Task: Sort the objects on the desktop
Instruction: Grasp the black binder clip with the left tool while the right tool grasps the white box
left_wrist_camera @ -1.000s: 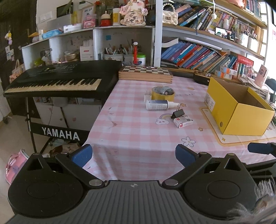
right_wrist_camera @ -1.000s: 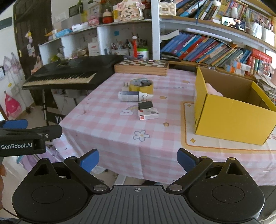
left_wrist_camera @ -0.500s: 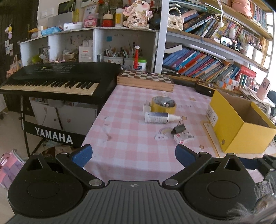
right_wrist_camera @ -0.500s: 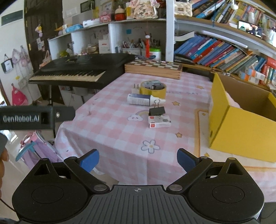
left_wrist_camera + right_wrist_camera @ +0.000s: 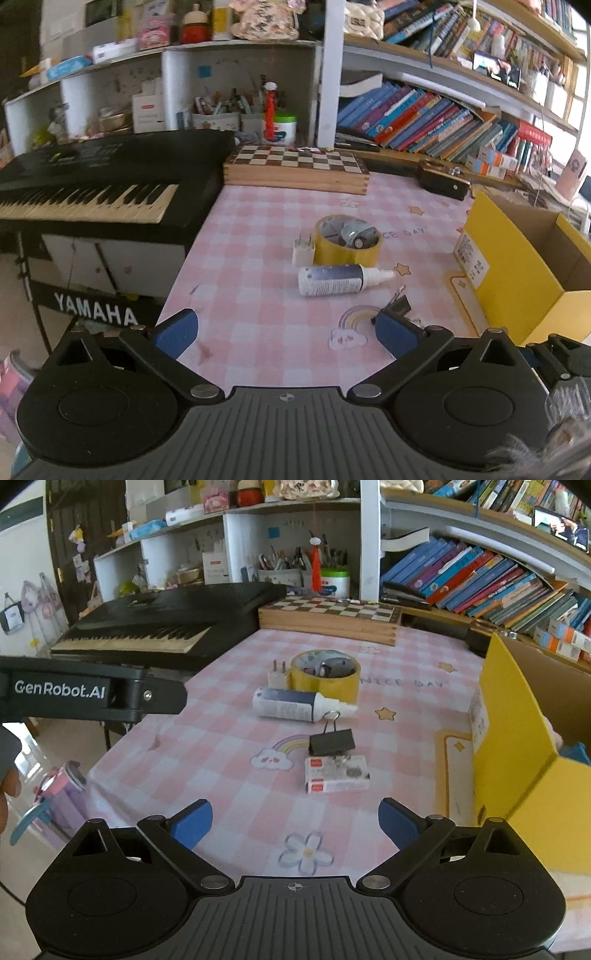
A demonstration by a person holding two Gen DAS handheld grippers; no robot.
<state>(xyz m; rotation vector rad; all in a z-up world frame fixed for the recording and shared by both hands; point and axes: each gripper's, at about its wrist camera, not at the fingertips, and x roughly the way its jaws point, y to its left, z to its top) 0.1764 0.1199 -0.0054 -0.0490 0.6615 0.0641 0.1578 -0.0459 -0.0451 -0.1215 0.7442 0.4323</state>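
Change since earlier: both grippers have come forward over the near edge of the table, so the cluster of small things looks larger and closer in both wrist views; nothing on the table has shifted.

Left gripper [image 5: 283, 332]: blue-padded fingers spread wide apart, holding nothing, hovering above the near left part of the pink checked tablecloth [image 5: 258, 295].

Plug: a small white two-pin charger plug [image 5: 303, 250] stands upright near the middle of the table, touching the left side of the tape roll.

Tape roll: a wide yellow roll of packing tape [image 5: 347, 242] lies flat, with small grey objects in its hollow; too blurred to name.

Bottle: a white plastic bottle with a dark blue label [image 5: 332, 280] lies on its side just in front of the roll, nozzle pointing right.

Clip: a black metal binder clip [image 5: 331, 741] sits nearer the front edge, touching the back of a small white and red cardboard box [image 5: 337, 775].

Right gripper [image 5: 295, 821]: fingers likewise apart and empty, lined up just short of the small box.

Bin: an open yellow cardboard box [image 5: 517, 775] stands along the right edge of the table, probably the sorting target.

Risks: the bottle may roll if nudged. Clip and small box touch, so closing on one could drag the other. Both grippers converge on one tight cluster and could collide. Lifting the roll would leave or spill its contents.
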